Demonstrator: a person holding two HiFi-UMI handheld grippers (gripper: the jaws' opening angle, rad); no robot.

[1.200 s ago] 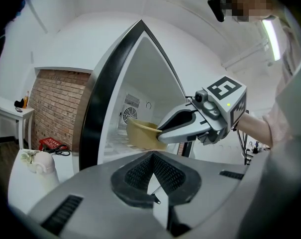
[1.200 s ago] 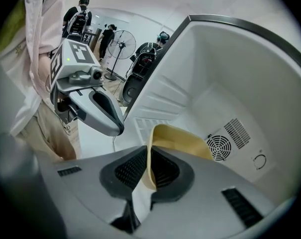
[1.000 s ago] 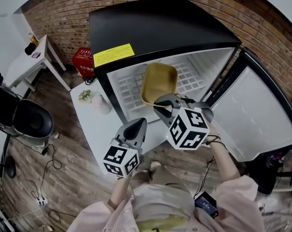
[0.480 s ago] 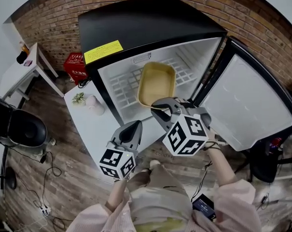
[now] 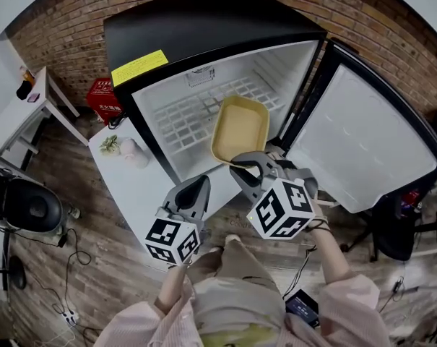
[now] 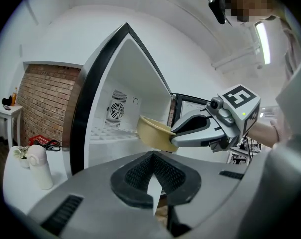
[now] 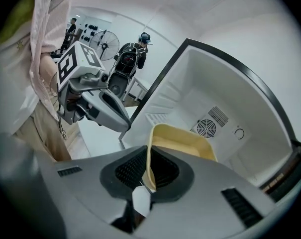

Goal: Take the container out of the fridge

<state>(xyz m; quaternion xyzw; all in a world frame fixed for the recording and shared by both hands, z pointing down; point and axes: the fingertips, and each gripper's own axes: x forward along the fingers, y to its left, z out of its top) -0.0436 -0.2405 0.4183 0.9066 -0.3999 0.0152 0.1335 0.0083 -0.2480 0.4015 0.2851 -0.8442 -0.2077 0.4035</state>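
A shallow yellow container (image 5: 240, 127) hangs tilted at the mouth of the open fridge (image 5: 204, 27), over the front of the white wire shelf (image 5: 182, 118). My right gripper (image 5: 241, 166) is shut on its near rim; the thin wall (image 7: 149, 158) stands between the dark pads in the right gripper view. My left gripper (image 5: 196, 191) floats to the left of it, lower and apart, shut with nothing between its pads (image 6: 135, 176). The left gripper view shows the container (image 6: 152, 131) held by the right gripper (image 6: 177, 136) in front of the fridge's fan.
The fridge door (image 5: 362, 143) stands swung open to the right. A white table (image 5: 135, 186) left of the fridge bears a pale bottle (image 5: 131, 152) and a small plant (image 5: 108, 143). A red box (image 5: 102, 96) and a black chair (image 5: 23, 204) sit further left.
The right gripper has drawn the container out toward the fridge's front and a little right. The left gripper has kept its place beside it.
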